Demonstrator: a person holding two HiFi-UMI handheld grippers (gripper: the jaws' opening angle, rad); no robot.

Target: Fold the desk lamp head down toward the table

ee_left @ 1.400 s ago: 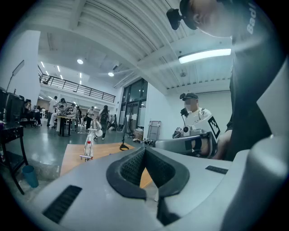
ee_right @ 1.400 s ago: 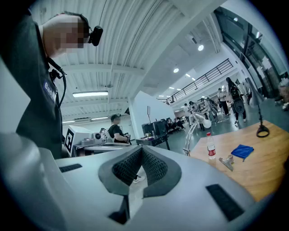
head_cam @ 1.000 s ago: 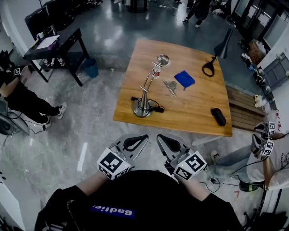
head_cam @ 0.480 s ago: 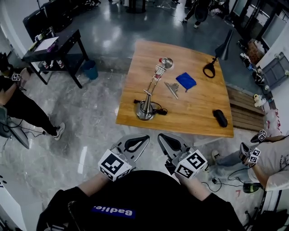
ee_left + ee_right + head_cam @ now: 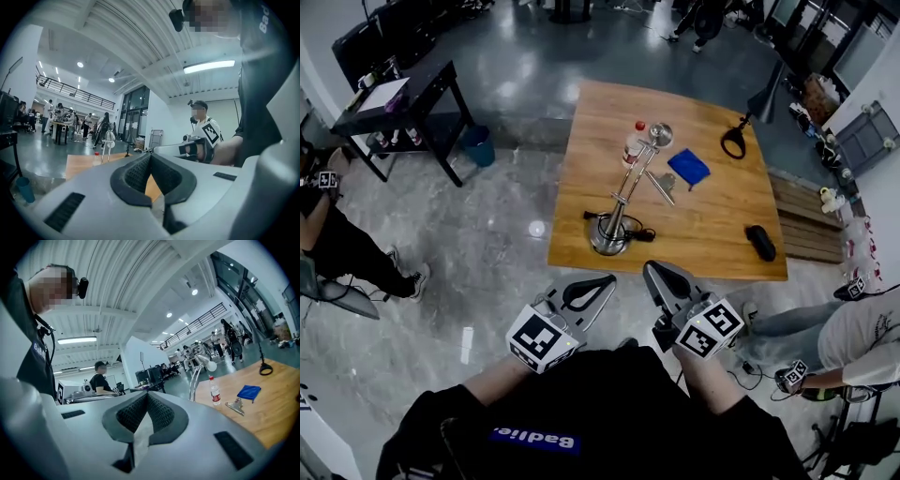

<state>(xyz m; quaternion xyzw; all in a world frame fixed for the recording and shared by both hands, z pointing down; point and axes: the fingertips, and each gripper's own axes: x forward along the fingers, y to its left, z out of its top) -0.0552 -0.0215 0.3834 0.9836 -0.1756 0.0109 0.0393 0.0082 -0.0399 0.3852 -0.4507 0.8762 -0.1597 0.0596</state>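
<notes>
A: So, how do your 2 grippers stand?

B: My left gripper [image 5: 589, 291] and my right gripper [image 5: 662, 278] are both pinched closed, with nothing between the pads. I hold them side by side above the floor, short of the table [image 5: 712, 220].

A: And the lamp?

B: The desk lamp [image 5: 623, 195] stands near the table's near edge, well apart from both grippers. Its head is raised beside a bottle [image 5: 633, 142].

We log a wooden table [image 5: 712, 225]: lamp [image 5: 607, 242] by the near left corner, bottle [image 5: 632, 142], clip [image 5: 660, 187] and cloth [image 5: 687, 166] mid-table, ring [image 5: 732, 143] far right, black case [image 5: 757, 243] near right.
</notes>
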